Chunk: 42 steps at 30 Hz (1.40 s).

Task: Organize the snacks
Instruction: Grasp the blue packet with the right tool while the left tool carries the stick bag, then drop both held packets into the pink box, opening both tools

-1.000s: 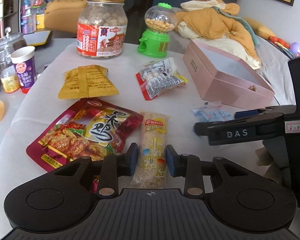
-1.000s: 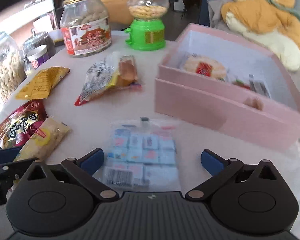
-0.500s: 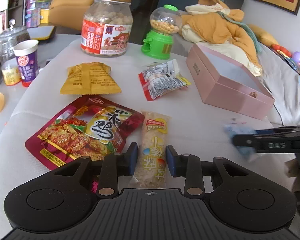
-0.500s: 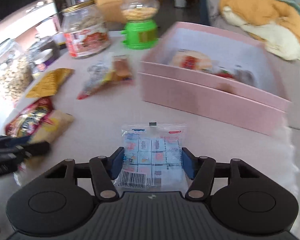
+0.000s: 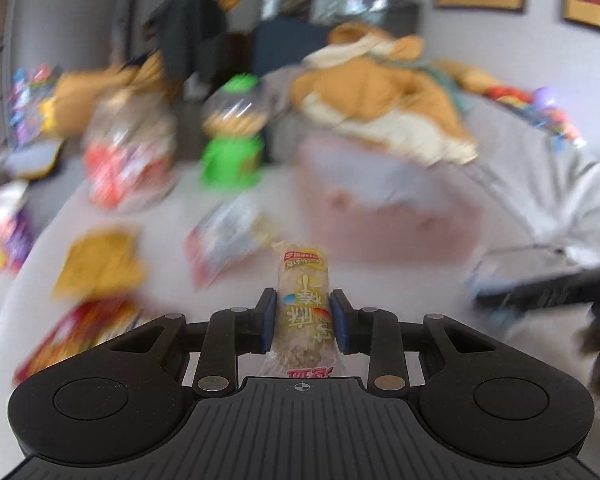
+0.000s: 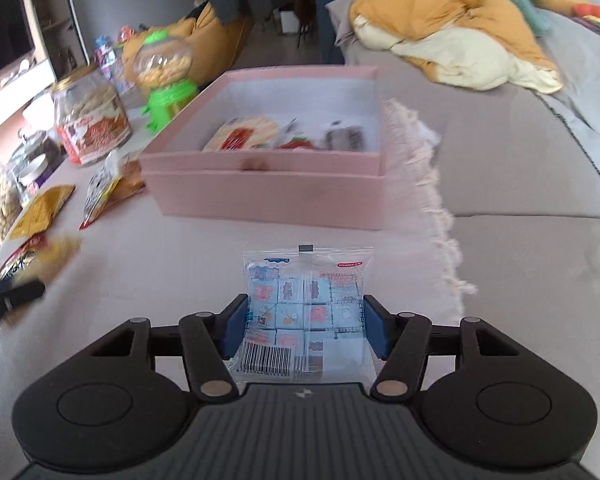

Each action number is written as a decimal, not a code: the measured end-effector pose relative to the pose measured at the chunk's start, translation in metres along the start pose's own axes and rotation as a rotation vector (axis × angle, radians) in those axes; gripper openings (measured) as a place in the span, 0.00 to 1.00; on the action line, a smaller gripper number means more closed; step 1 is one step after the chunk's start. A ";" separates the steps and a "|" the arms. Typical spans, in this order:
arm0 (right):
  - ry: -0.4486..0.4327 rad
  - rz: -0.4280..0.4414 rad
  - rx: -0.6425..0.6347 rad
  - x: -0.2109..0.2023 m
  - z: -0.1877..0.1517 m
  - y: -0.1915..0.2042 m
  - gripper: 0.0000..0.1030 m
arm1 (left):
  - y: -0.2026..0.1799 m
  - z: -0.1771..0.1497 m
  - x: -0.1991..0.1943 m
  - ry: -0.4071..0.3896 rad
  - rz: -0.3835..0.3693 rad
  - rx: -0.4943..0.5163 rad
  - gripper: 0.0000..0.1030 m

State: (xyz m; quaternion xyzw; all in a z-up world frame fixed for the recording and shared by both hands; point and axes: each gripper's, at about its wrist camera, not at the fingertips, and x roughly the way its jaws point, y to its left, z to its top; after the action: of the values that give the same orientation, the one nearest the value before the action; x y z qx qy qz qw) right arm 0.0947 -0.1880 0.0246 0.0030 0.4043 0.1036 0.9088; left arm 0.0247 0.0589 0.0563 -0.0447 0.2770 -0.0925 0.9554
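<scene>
Left gripper (image 5: 303, 320) clamped on a long pale snack bar (image 5: 303, 304), blue pads (image 5: 266, 322) pressing both its sides, jaws closing a touch tighter; bar lifted clear of the tablecloth, printed end pointing away from the camera. Heavily smeared background in the left wrist view — probably the pink box (image 5: 384, 208) ahead and to the right, green candy dispenser (image 5: 233, 148) and red-labelled jar (image 5: 130, 160) farther back on the left, yellow packet (image 5: 100, 266) and red packet (image 5: 76, 334) on the cloth at lower left.

Right gripper (image 6: 305, 330) gripping a clear bag of small blue-and-pink wrapped candies (image 6: 306, 308), pads touching its left and right edges, barcode end nearest the camera. Bag held above the tablecloth (image 6: 172, 264), just in front of the pink box's near wall (image 6: 268, 196). Box open-topped, already holding a round cracker pack (image 6: 242, 136) and a couple of smaller wrapped items beside it, too blurred to name. Left of the box: a clear-and-red snack packet (image 6: 104, 190) just beside its corner, the yellow packet (image 6: 40, 210) farther out, the jar (image 6: 90, 122) and the dispenser (image 6: 164, 78) behind. Fringed edge of the cloth (image 6: 432, 216) running along the right side of the box — grey sofa beyond it, with a heap of orange and cream bedding (image 6: 456, 28) at the back.
</scene>
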 end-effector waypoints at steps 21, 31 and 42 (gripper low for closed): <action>-0.040 0.034 0.049 -0.007 0.005 -0.024 0.58 | 0.020 0.053 0.079 -0.034 -0.054 -0.267 0.31; -0.220 -0.056 -0.067 0.017 0.146 0.016 0.81 | 0.080 0.013 0.034 0.086 0.020 -0.264 0.31; -0.077 0.093 -0.194 0.043 0.101 0.106 0.81 | 0.192 0.008 -0.002 -0.083 0.347 -0.503 0.31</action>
State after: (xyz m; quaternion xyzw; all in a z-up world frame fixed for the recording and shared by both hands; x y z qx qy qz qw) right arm 0.1774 -0.0679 0.0702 -0.0622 0.3566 0.1842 0.9138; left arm 0.0568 0.2471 0.0381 -0.2355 0.2554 0.1455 0.9264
